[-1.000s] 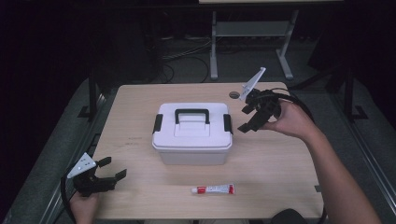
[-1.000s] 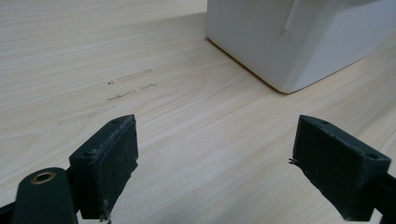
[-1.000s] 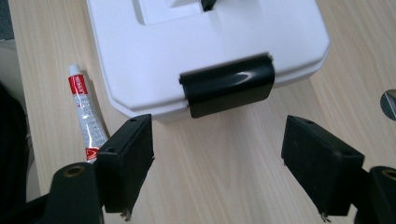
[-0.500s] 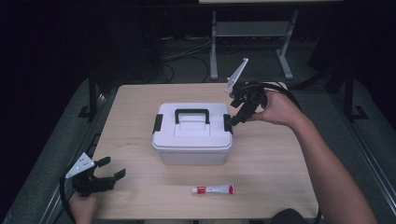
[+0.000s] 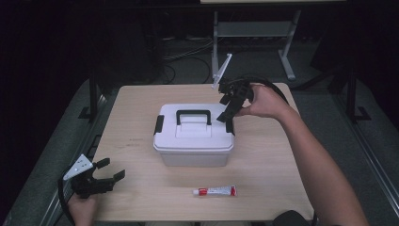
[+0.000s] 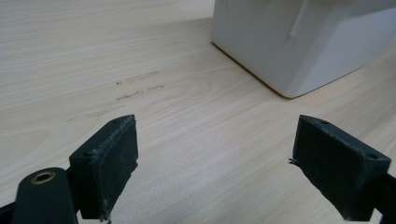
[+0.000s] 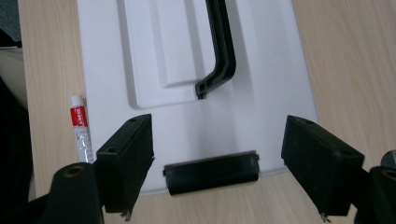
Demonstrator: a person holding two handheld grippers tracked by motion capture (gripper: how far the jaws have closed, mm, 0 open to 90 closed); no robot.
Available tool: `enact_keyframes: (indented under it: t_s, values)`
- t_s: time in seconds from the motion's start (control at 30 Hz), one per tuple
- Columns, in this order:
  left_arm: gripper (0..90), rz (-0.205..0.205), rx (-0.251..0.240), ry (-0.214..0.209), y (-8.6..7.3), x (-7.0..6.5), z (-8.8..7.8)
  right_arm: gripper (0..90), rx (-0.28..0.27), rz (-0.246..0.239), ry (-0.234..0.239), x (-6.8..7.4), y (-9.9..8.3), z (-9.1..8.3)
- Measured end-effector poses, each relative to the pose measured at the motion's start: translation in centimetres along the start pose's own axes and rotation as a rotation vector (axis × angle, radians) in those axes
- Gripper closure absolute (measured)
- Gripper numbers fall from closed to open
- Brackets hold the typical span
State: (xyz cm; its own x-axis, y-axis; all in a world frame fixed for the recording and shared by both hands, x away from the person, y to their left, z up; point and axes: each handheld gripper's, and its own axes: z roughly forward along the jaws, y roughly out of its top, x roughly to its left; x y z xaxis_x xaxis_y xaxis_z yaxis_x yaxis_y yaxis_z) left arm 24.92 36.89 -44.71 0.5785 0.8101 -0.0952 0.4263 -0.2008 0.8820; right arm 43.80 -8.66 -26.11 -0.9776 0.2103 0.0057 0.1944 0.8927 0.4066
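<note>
The white box (image 5: 194, 136) is not yet opened: its right latch (image 7: 211, 173) is framed by the wide-open, empty right gripper (image 7: 217, 165), while the left gripper (image 5: 101, 176), also open and empty, is rested at the desk's (image 5: 273, 160) front-left corner.

The box (image 5: 194, 136) looks like smooth white plastic with a faint sheen, its latch (image 7: 211, 173) and handle (image 5: 193, 115) glossier black plastic — all on a matt, pale wood-grain tabletop (image 5: 277, 155), lightly scuffed.
</note>
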Motion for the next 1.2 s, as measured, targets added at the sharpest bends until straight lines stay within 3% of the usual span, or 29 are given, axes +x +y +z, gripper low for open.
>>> enact_keyframes:
  t_s: [0.7,1.07,1.2]
  values:
    - [13.4,-0.006,-0.004,-0.007,0.0,0.1,0.0,26.2,0.034,-0.06,0.045,-0.6,4.8,2.5]
    - [13.4,-0.014,-0.01,-0.006,0.0,0.3,-0.1,34.0,0.043,-0.083,0.081,-0.6,6.3,3.7]
    - [13.4,-0.017,-0.013,-0.004,-0.1,0.4,-0.2,40.8,0.047,-0.092,0.091,-0.6,6.6,4.1]
